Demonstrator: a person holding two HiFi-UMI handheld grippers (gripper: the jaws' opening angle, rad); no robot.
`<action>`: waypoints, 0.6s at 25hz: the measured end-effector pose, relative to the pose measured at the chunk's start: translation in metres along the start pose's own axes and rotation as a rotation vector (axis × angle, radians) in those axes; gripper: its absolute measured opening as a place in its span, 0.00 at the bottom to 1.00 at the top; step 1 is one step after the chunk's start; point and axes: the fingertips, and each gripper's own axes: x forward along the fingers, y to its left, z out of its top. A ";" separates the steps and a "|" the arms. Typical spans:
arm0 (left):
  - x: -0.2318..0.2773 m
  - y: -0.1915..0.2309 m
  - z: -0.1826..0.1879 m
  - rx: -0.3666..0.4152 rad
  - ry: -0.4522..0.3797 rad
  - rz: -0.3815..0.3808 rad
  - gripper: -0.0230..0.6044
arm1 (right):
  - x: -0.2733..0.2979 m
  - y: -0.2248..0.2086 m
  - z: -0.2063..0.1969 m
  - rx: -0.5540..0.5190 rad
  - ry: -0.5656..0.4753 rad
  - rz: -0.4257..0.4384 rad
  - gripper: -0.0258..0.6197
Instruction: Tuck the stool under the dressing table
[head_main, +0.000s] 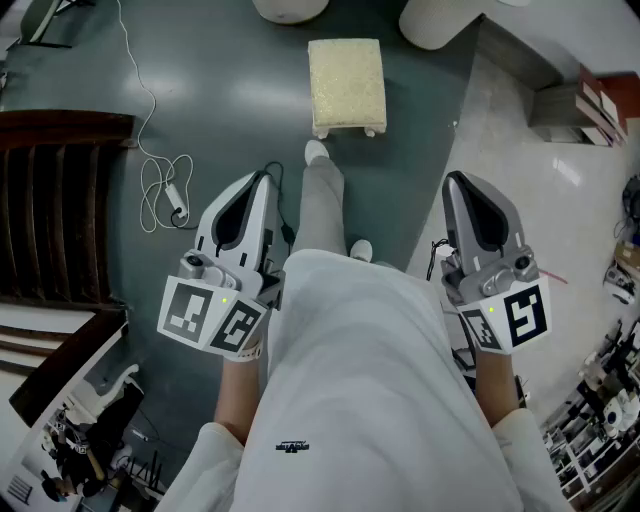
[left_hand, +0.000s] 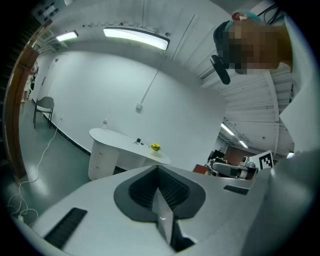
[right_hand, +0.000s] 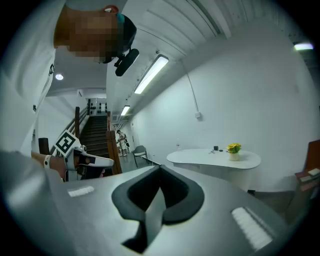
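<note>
Grey floor (head_main: 200, 80) bears cream stool (head_main: 346, 85) and, seemingly, a coiled cable (head_main: 165, 195).

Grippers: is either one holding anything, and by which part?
Nothing is held: the left gripper and right gripper are both shut and empty; the stool stands ahead, clear of both.

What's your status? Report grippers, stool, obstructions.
Left gripper and right gripper both shut, empty. Stool on open floor ahead, not yet under the dressing table. Loose cable lies left of the path.
</note>
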 end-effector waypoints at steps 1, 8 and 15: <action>-0.012 -0.021 -0.014 -0.017 0.000 -0.009 0.05 | -0.028 0.003 -0.010 -0.004 0.005 -0.005 0.06; -0.077 -0.140 -0.071 0.001 0.058 -0.045 0.05 | -0.173 0.016 -0.054 0.074 0.049 -0.057 0.06; -0.105 -0.171 -0.087 0.056 0.067 -0.079 0.05 | -0.197 0.037 -0.079 0.086 0.078 -0.095 0.06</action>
